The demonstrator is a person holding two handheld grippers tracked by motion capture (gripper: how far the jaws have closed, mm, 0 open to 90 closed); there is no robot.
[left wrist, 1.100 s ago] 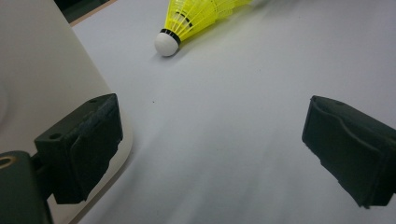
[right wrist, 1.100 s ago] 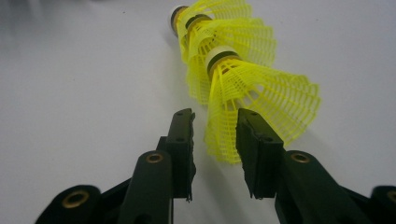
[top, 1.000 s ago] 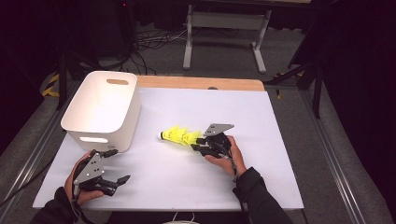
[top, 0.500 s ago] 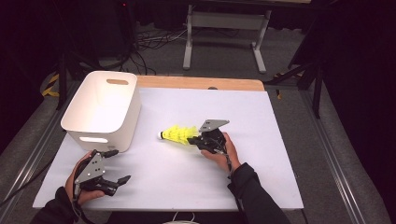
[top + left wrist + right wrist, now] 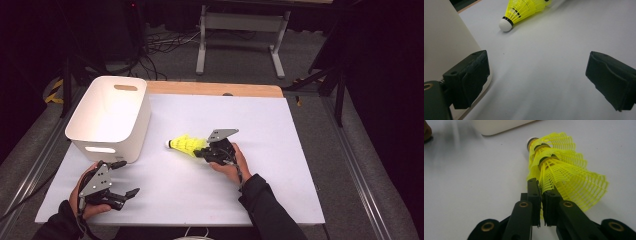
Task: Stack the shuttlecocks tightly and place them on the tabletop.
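A stack of nested yellow shuttlecocks (image 5: pixel 184 145) lies on its side on the white table, its white cork tip toward the bin. My right gripper (image 5: pixel 201 152) is shut on the rim of the mesh skirt. In the right gripper view the two jaws pinch the shuttlecocks' (image 5: pixel 564 170) yellow mesh at the right gripper's (image 5: pixel 540 185) tips. Those jaws have just eased open a little, with the mesh still between them. My left gripper (image 5: pixel 128 178) rests near the table's front left corner, open and holding nothing. Beyond its wide-set left gripper (image 5: pixel 536 77) jaws lie the shuttlecocks (image 5: pixel 524 10).
A white plastic bin (image 5: pixel 107 117) with handle slots stands at the table's left, just behind my left gripper; its wall (image 5: pixel 444 37) is close beside that gripper's left jaw. The bin's base (image 5: pixel 499 126) lies beyond the shuttlecocks. A wooden strip (image 5: pixel 215 89) edges the table's far side.
My right gripper has edged left toward the bin, taking the shuttlecocks with it. The left hand has stayed put.
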